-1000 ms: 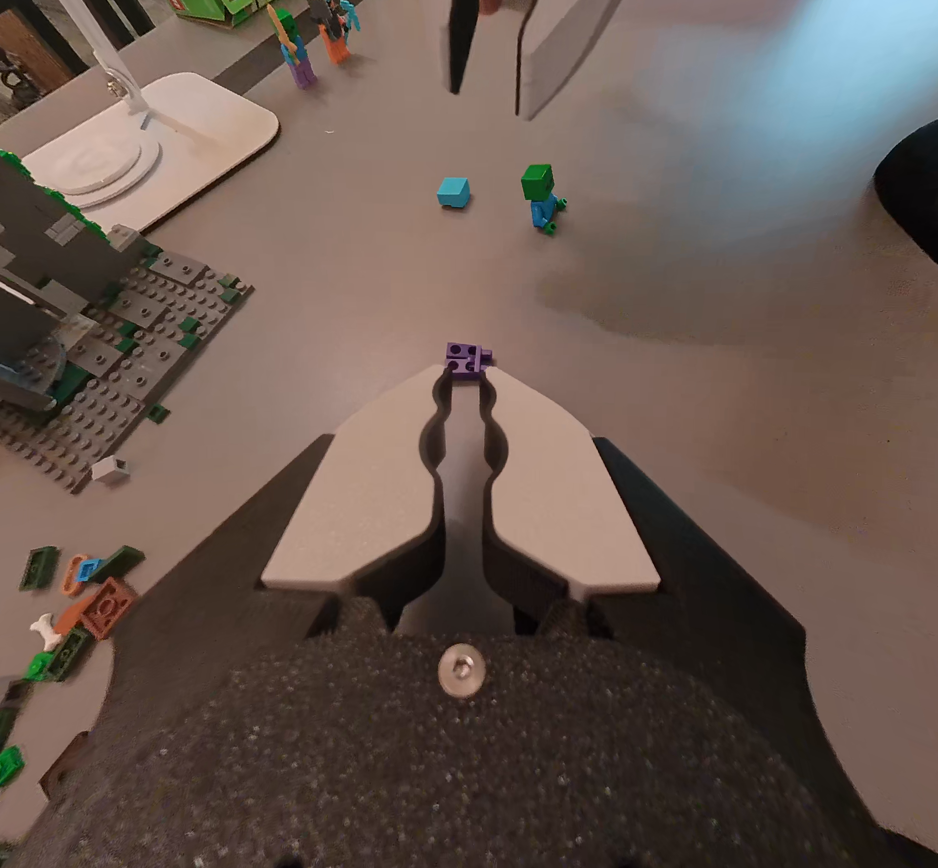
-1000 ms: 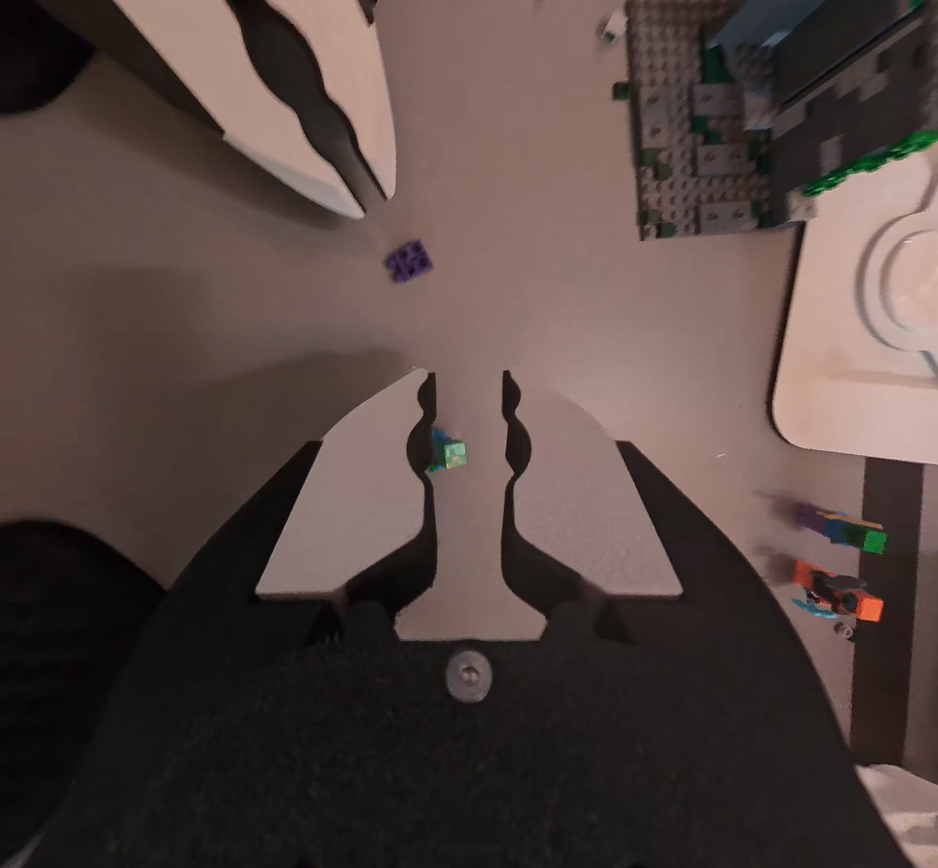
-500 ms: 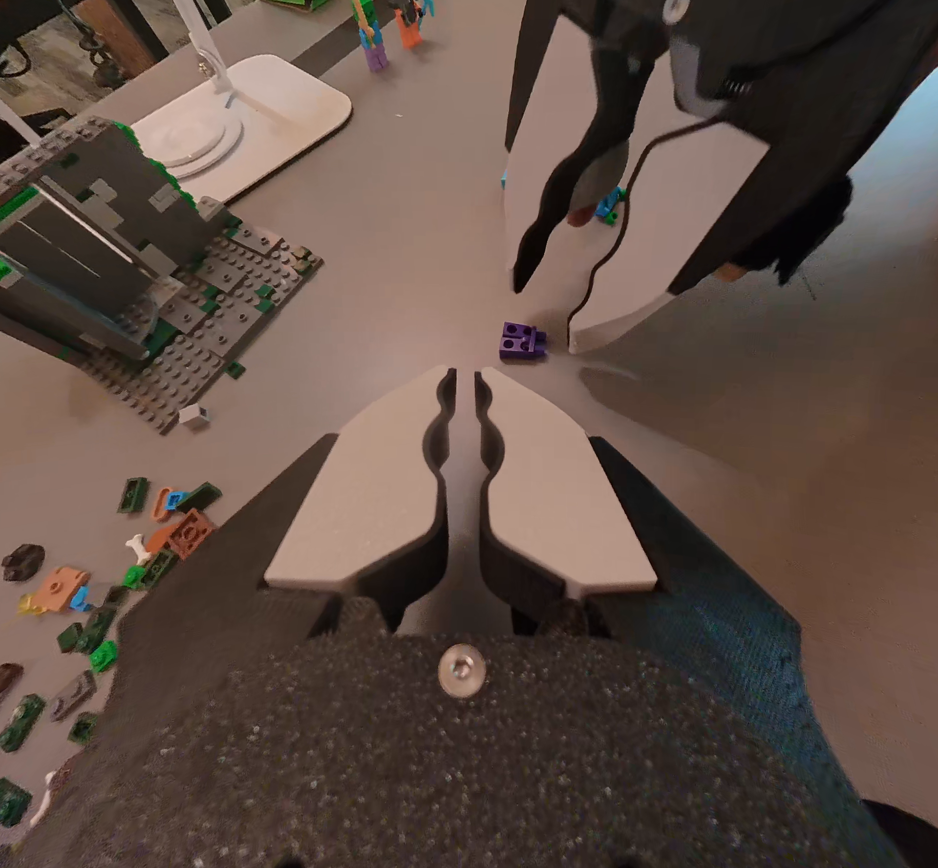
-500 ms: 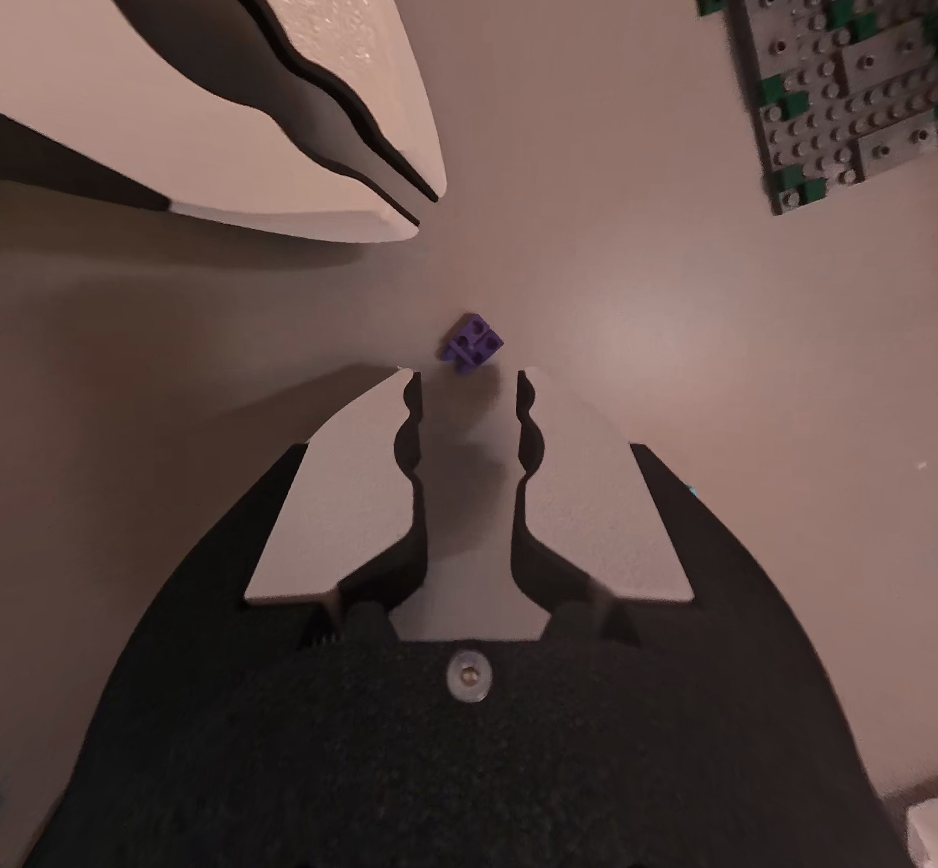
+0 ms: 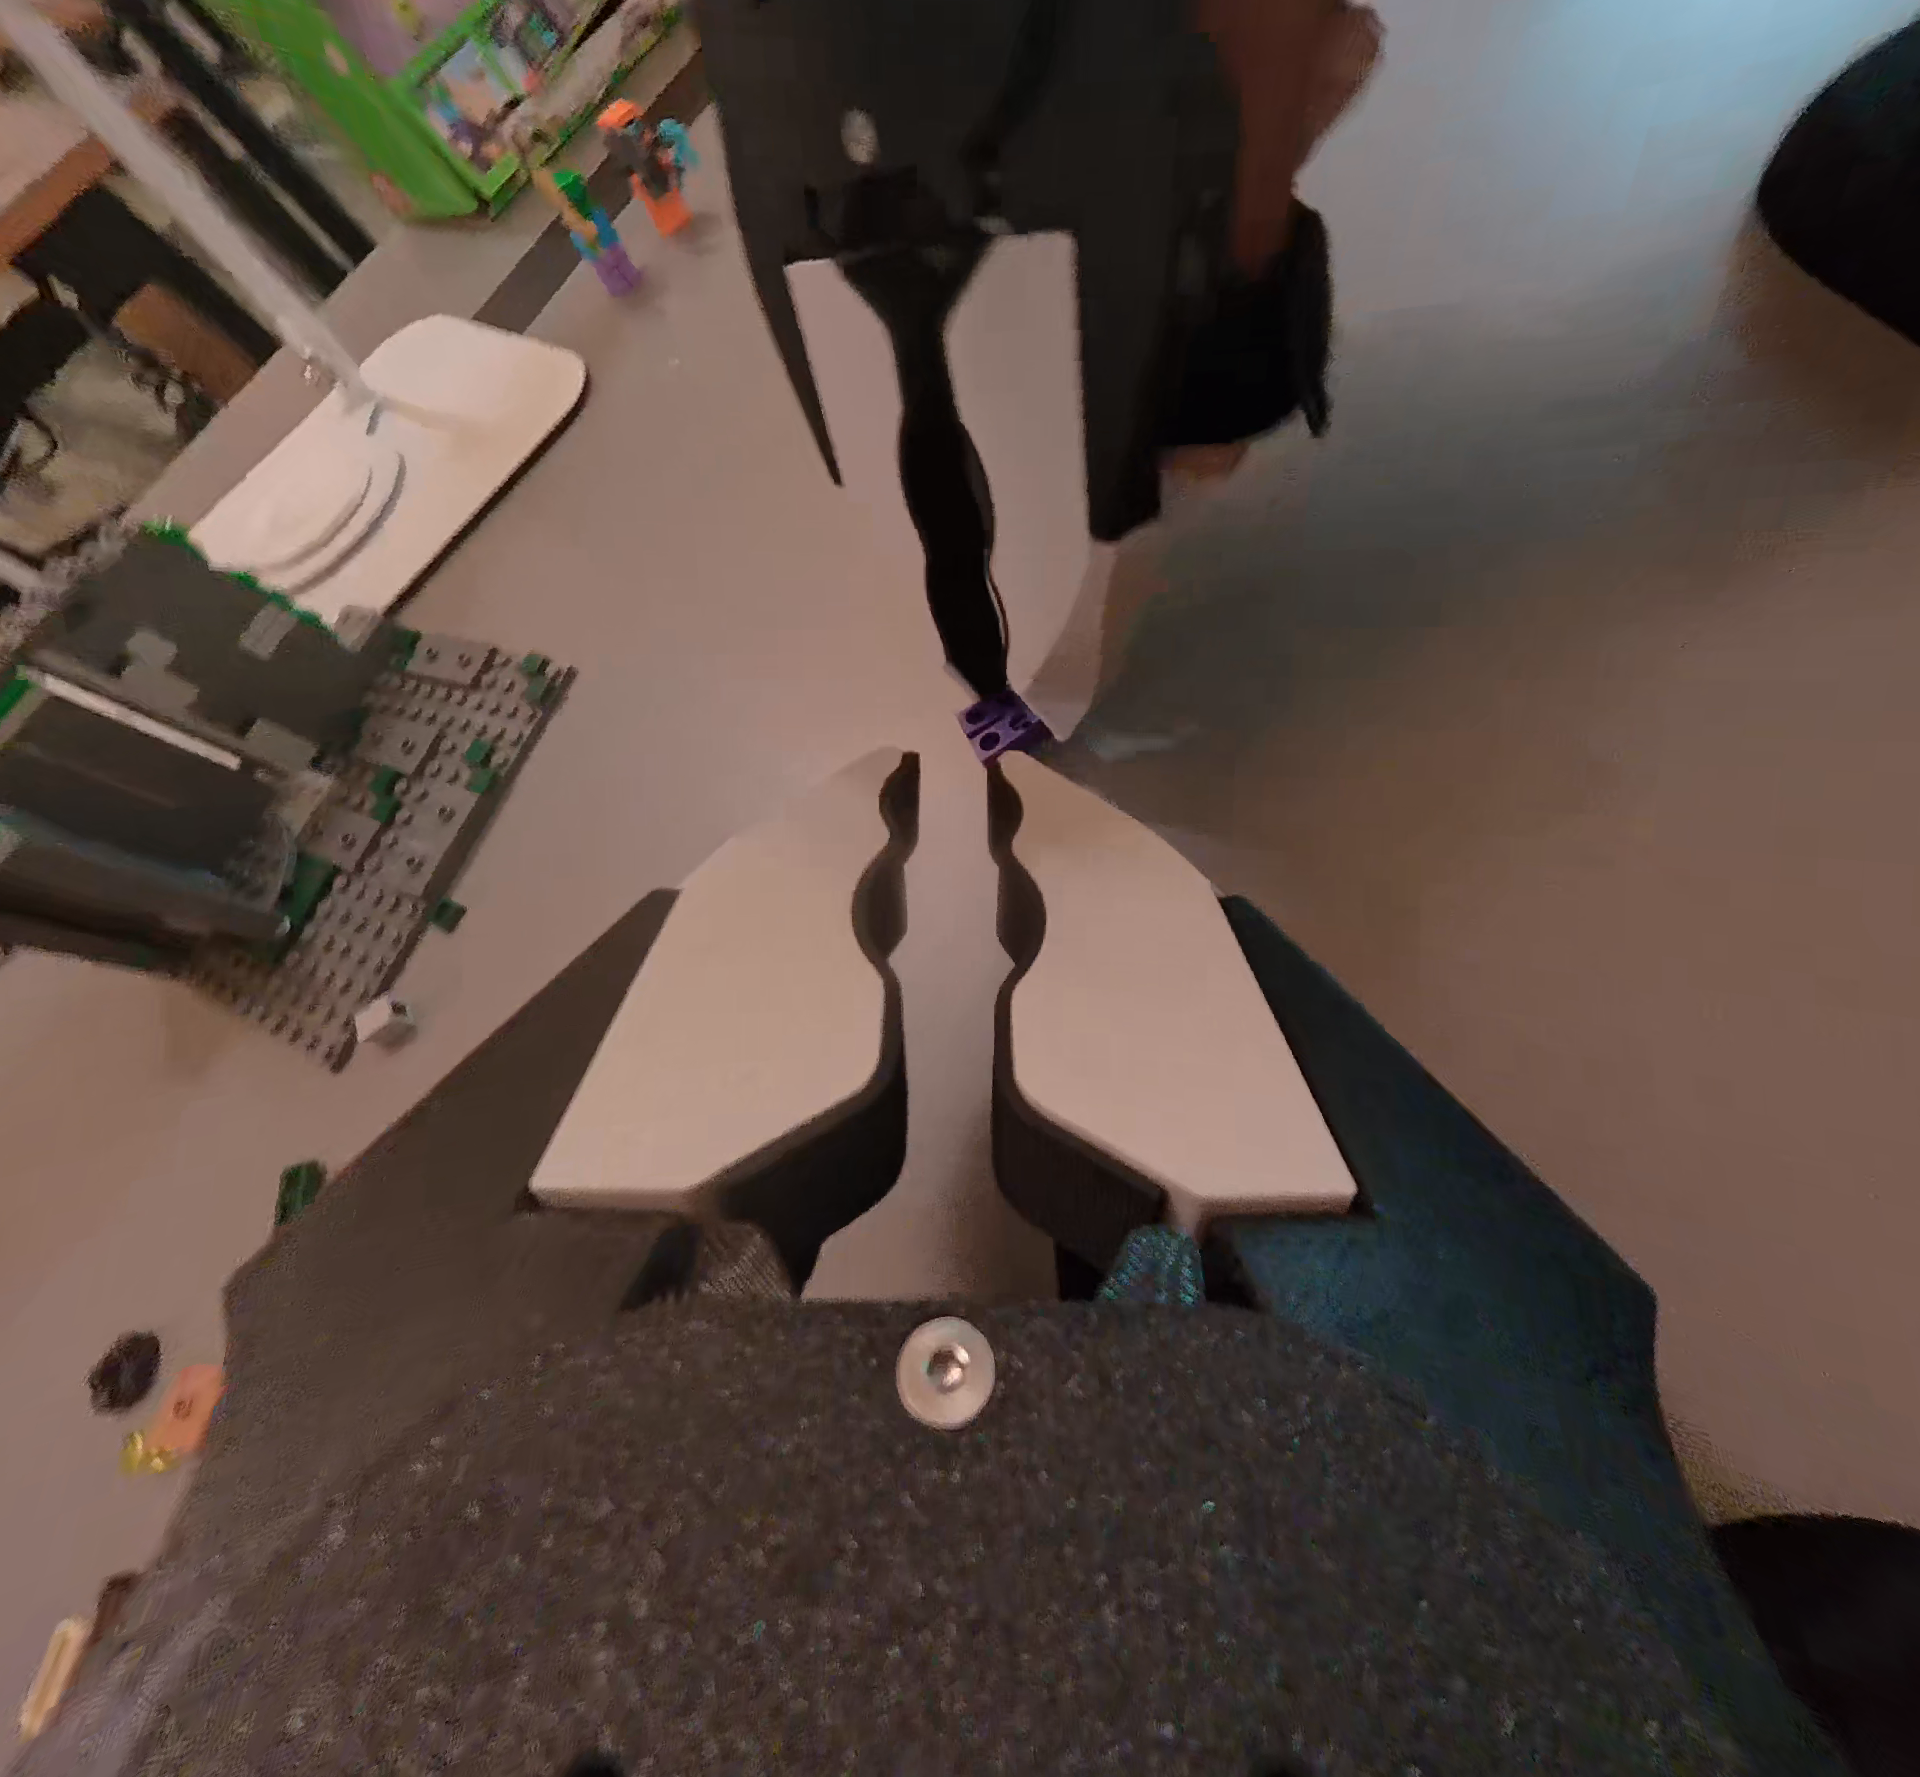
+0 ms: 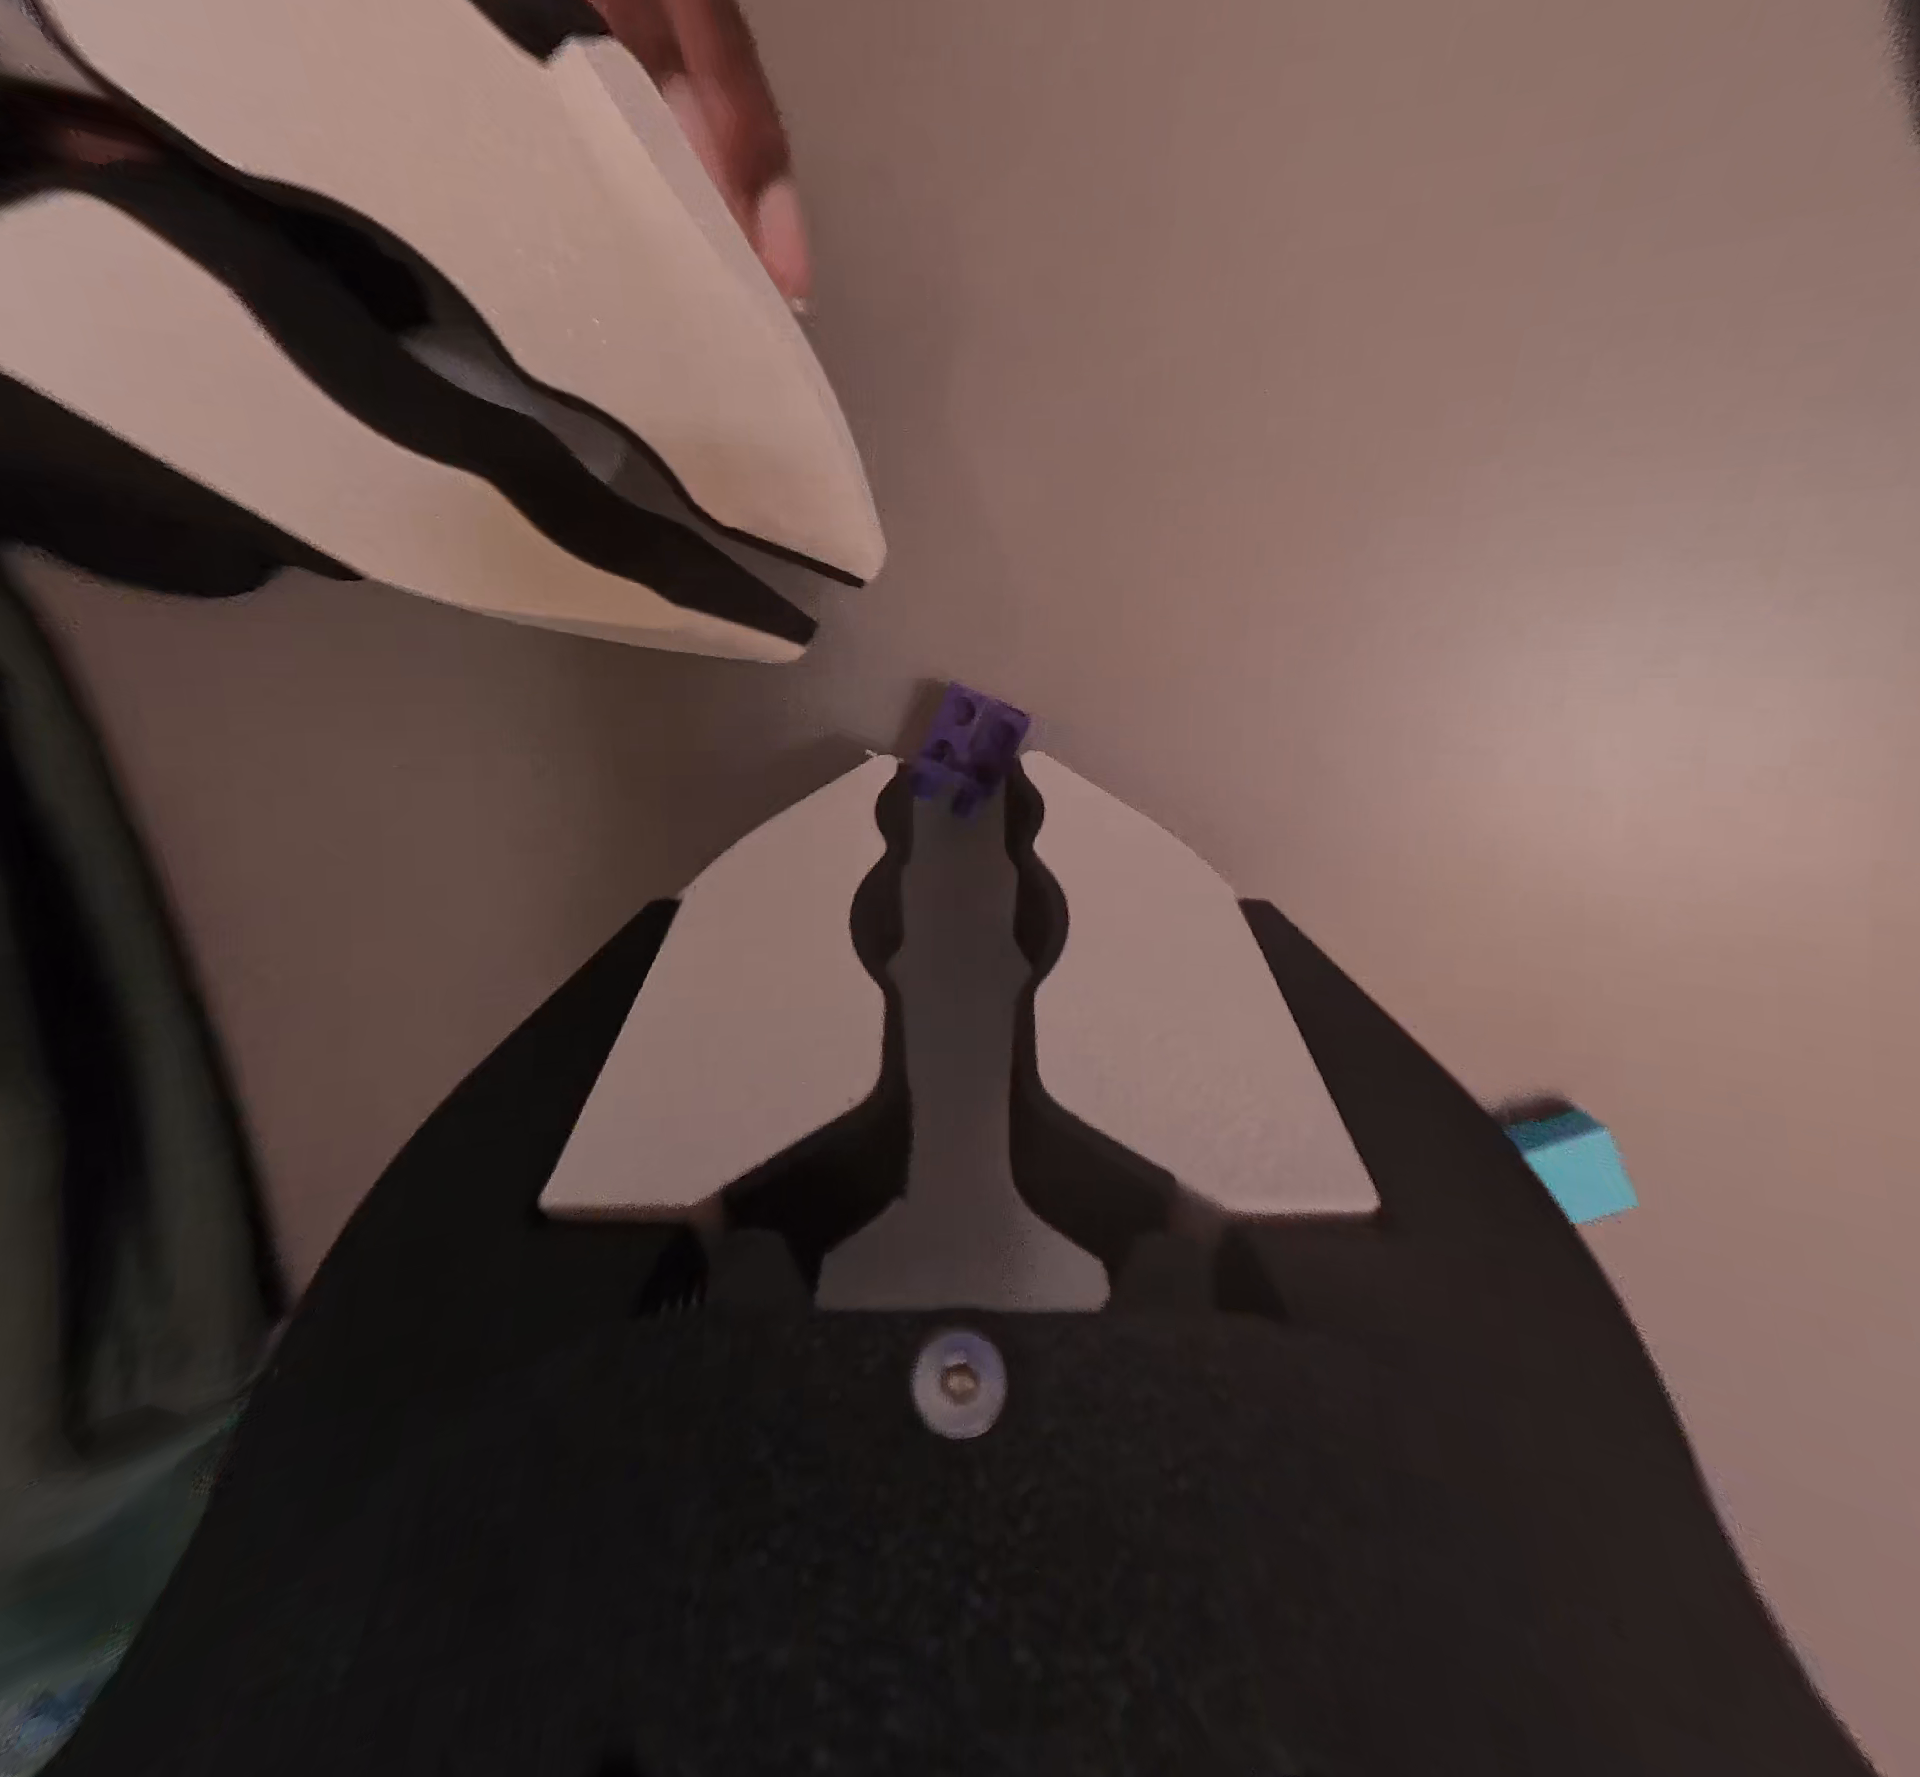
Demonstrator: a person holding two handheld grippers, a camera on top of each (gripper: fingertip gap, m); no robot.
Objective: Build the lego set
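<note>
A small purple lego piece [image 6: 971,740] sits pinched between my right gripper's [image 6: 961,771] fingertips, just above the grey table [image 6: 1351,480]. In the left wrist view the right gripper [image 5: 992,688] comes down from above with the purple piece [image 5: 1000,728] at its tips. My left gripper [image 5: 954,769] is slightly open and empty, its right fingertip just short of the purple piece. It also shows in the right wrist view [image 6: 836,605], at the upper left, close to the piece.
A grey baseplate with a dark building [image 5: 416,792] stands at the left. Behind it are a white lamp base [image 5: 416,439], two minifigures [image 5: 603,241] and a green box [image 5: 468,96]. A cyan cube [image 6: 1569,1166] lies at the right. Loose pieces [image 5: 187,1405] lie bottom left. Spacing between my two grippers at the tips: around 4 cm. The right tips stand about 11 cm off the cyan cube [image 6: 1569,1166].
My right gripper came in over the purple piece and its jaws narrowed onto it. My left gripper's jaws opened a little and stay beside the piece.
</note>
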